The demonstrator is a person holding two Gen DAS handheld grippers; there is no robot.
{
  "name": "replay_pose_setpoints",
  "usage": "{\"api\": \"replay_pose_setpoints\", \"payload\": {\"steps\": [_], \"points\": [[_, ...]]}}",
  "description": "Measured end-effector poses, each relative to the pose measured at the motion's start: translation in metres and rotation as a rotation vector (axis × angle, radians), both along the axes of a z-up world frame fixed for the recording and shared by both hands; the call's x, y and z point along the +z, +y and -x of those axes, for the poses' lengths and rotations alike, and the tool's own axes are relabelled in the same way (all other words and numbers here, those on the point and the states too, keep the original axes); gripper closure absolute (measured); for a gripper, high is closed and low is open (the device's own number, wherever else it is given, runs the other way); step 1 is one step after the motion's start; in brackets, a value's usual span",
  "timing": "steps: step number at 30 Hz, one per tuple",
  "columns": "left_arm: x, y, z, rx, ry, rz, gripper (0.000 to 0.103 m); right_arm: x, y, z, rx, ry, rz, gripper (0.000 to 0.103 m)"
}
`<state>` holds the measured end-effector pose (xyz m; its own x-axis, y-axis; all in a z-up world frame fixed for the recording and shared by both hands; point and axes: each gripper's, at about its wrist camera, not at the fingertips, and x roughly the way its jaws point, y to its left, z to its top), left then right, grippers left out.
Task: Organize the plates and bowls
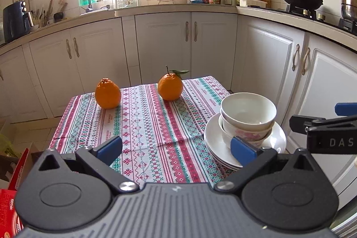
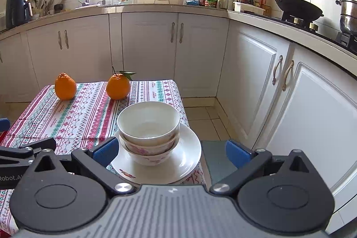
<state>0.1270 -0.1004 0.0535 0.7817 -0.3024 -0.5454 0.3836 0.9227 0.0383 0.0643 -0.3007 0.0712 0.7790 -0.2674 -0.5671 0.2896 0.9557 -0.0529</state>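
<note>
Two bowls are nested, a plain white bowl [image 1: 248, 110] [image 2: 148, 121] on a floral bowl [image 1: 245, 134] [image 2: 148, 154]. They stand on a stack of white plates [image 1: 215, 144] [image 2: 187, 158] at the right near corner of the table. My left gripper [image 1: 176, 147] is open and empty, left of the stack above the cloth. My right gripper [image 2: 171, 154] is open and empty, its blue pads [image 2: 106, 152] on either side of the stack, just in front of it. The right gripper also shows in the left wrist view [image 1: 323, 124].
A small table with a striped patterned cloth [image 1: 145, 126] [image 2: 73, 117] holds two oranges [image 1: 108, 93] [image 1: 170, 86] at its far side. White cabinets [image 1: 267, 59] stand close behind and to the right. A red box [image 1: 11, 193] lies low left.
</note>
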Motion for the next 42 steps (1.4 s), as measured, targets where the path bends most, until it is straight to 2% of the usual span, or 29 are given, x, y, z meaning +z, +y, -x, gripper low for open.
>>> {"api": "replay_pose_setpoints", "payload": {"steps": [42], "points": [[-0.0011,-0.0014,-0.0002,0.037,0.026,0.004,0.001,0.0009,0.0068,-0.0006,0.004,-0.002,0.023,0.000]]}}
